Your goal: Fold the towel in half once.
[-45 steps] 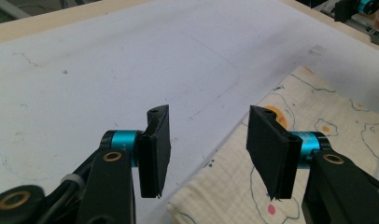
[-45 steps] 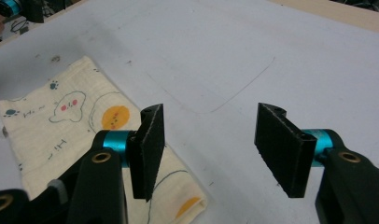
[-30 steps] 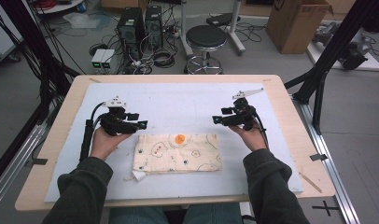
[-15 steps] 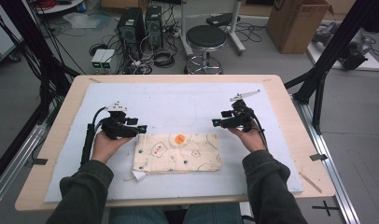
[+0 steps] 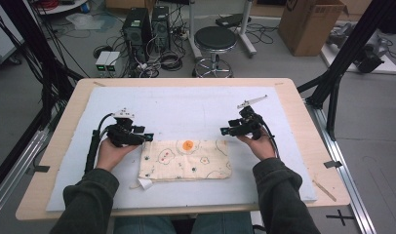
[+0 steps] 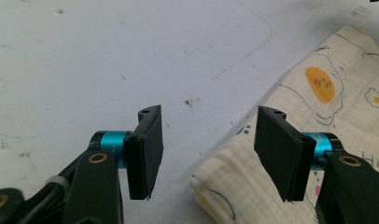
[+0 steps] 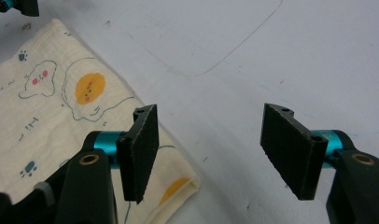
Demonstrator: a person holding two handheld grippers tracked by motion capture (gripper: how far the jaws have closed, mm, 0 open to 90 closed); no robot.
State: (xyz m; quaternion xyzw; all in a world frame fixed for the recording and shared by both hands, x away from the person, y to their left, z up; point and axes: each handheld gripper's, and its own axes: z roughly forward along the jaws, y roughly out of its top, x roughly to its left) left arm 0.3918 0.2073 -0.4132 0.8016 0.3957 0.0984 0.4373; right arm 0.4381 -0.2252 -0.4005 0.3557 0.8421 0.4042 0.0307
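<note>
Folded cloth (image 5: 186, 159) lies flat on the pale mat (image 5: 186, 112), near the table's six o'clock edge, printed face up. Left gripper (image 5: 148, 138) sits at the cloth's ten o'clock corner, right gripper (image 5: 224, 130) at its two o'clock corner. Both sets of jaws have just been closing slightly yet stand apart, nothing between the pads. Judgement: each claw is posted at a far corner so both corners can be pinched together for a fold or lift.
</note>
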